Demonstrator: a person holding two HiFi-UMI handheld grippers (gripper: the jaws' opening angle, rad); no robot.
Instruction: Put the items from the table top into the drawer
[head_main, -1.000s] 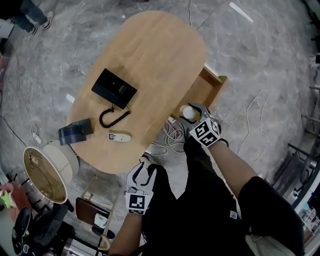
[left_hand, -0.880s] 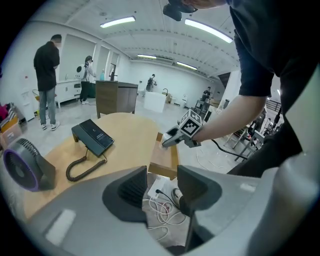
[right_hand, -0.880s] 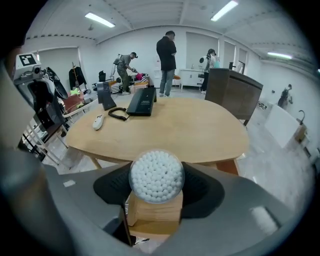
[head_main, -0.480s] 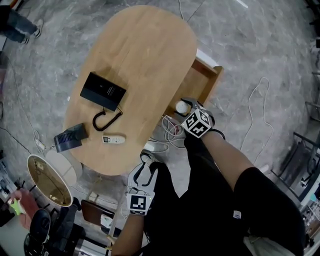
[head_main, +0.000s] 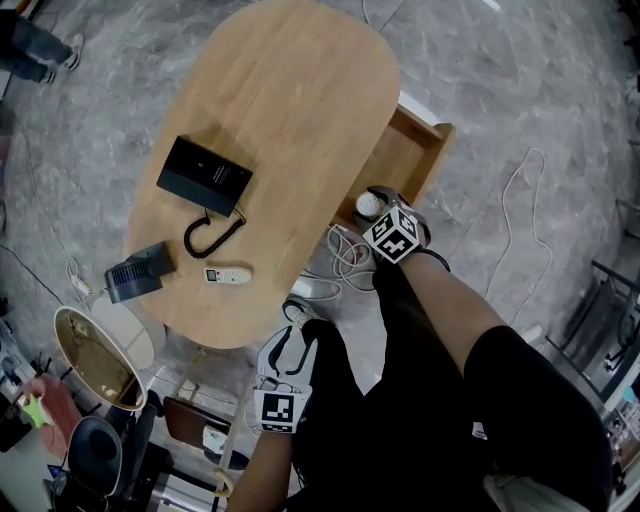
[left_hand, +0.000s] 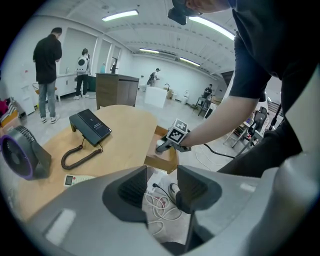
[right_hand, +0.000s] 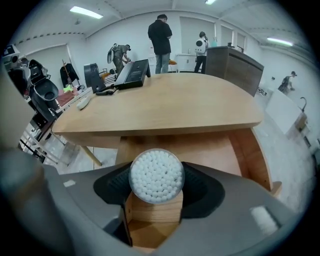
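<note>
Your right arm reaches out from 4 o'clock toward the middle of the head view, elbow almost straight, and your right gripper (head_main: 372, 204) tips steeply downward at the open wooden drawer (head_main: 418, 160), which sticks out from the table (head_main: 290, 110) toward 2 o'clock. Its jaws stand wide and are clamped on the round clear tub of cotton swabs (right_hand: 156, 176), one pad on each side; the tub (head_main: 368, 205) hangs over the drawer's near end, close to the table edge, and you cannot tell whether it touches the wood. Your left arm stays bent and close to your body at 6 o'clock, with your left gripper (head_main: 289, 322) aimed toward 12 o'clock and angled down over the floor by the table's near edge; its jaws (left_hand: 161, 187) are apart with nothing between them, only white cables (head_main: 340, 262) on the floor beyond. On the table, at 9 o'clock from the drawer, lie a black desk phone (head_main: 204, 173), its coiled cord (head_main: 210, 236), a small white remote (head_main: 228, 274) and a dark fan (head_main: 138, 272)
</note>
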